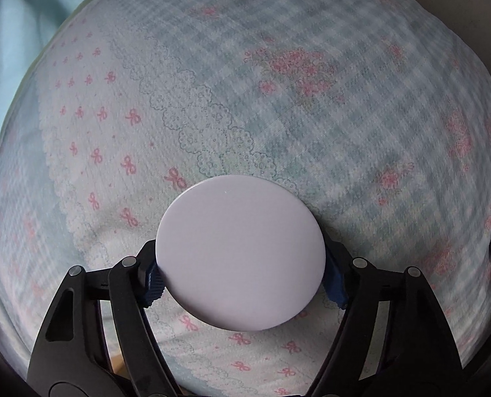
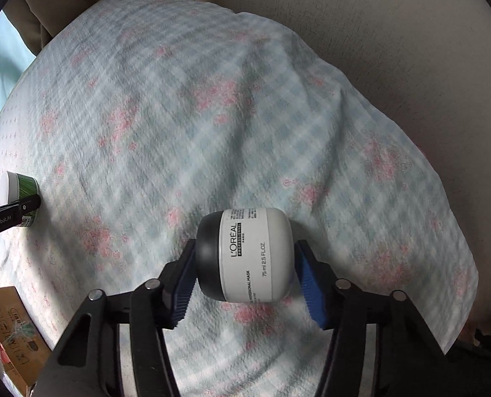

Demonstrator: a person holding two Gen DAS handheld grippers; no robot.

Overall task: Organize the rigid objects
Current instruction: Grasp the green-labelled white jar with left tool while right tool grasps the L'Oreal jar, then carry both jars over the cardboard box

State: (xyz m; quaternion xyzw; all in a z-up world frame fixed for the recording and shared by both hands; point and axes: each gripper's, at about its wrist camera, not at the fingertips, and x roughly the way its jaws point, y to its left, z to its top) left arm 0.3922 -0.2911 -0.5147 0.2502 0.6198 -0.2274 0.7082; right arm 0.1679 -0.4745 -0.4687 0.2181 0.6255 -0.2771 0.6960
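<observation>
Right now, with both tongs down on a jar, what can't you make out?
- Left wrist view: the jar's white lid hides its body and label.
- Right wrist view: that green-labelled jar is cut off by the left edge.
- Right wrist view: the cardboard box print is too small to read.
- Both views: checked cloth is motion-blurred.

My left gripper [image 1: 242, 273] and right gripper [image 2: 244, 266] look alike: black scissor-link arms, round silver pivot pins, ribbed blue pads [image 2: 311, 289]. One black finger reads "GenRobot.AI" in white.
</observation>
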